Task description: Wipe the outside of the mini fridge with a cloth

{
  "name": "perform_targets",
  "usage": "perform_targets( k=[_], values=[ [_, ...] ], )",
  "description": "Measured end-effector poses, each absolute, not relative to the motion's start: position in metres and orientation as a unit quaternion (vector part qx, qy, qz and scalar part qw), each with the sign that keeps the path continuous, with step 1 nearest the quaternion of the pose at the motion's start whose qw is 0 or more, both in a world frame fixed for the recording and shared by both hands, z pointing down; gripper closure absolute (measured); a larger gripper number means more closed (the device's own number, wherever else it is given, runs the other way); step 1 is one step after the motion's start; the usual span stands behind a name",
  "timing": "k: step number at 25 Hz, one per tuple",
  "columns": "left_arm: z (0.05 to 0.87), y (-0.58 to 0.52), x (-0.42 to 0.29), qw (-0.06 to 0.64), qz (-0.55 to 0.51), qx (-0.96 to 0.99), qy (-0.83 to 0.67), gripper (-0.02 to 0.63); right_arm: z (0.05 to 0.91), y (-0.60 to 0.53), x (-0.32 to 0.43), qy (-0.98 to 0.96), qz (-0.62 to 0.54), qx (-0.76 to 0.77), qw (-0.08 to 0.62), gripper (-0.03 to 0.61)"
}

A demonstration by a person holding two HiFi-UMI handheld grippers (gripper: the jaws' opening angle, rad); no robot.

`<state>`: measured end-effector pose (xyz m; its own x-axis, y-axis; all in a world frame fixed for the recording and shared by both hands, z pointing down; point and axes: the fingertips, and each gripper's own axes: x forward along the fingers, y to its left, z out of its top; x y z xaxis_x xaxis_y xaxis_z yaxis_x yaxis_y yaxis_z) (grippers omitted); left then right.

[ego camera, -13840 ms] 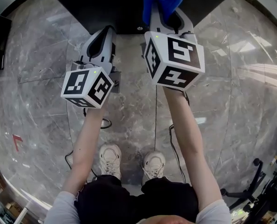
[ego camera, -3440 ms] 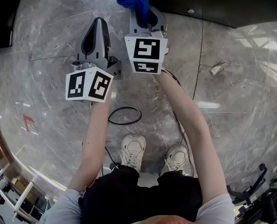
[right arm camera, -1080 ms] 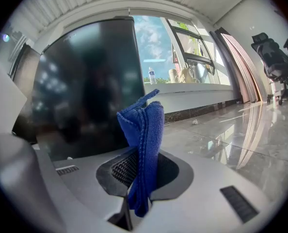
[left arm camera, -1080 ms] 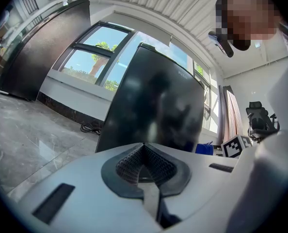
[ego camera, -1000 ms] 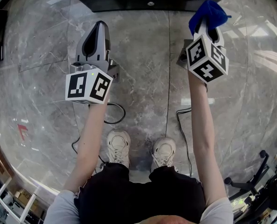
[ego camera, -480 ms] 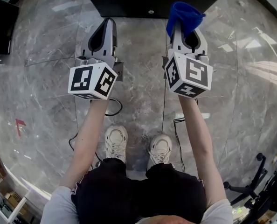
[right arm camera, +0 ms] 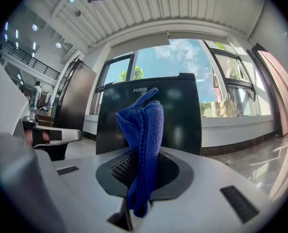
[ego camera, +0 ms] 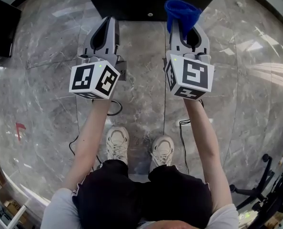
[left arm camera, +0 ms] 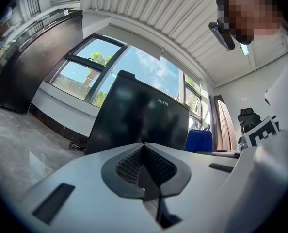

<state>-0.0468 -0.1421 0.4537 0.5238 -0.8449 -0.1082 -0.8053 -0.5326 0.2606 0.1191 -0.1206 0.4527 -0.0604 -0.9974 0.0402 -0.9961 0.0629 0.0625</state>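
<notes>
Right gripper view — unlike head view — shows jaws clamping cloth [right arm camera: 144, 130].

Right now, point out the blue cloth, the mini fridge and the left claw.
blue cloth [right arm camera: 144, 140], right gripper view, middle of its folds.
mini fridge [left arm camera: 139, 113], left gripper view, dark front panel.
left claw [left arm camera: 144, 148], left gripper view, where the shut tips meet.
</notes>
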Motion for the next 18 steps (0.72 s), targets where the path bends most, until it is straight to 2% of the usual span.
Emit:
perform_targets(
  k=[10, 13, 18],
  values=[
    [0.498, -0.16, -0.04, 0.091, -0.063, 0.87, -0.481, 0.609, 0.501, -0.135, 0.105, -0.741, 0.04, 0.669, 0.042, 0.506],
    [0.522, -0.17, -0.04, 0.108, -0.064, 0.864, -0.487, 0.609, 0.524, -0.142, 0.1, -0.745, 0.039, 0.663, 0.063, 0.506],
    [0.526, -0.19, -0.036, 0.096, -0.056, 0.866, -0.488, 0.609, 0.532, -0.154, 0.093, -0.747, 0.037, 0.659, 0.083, 0.506]
  ],
)
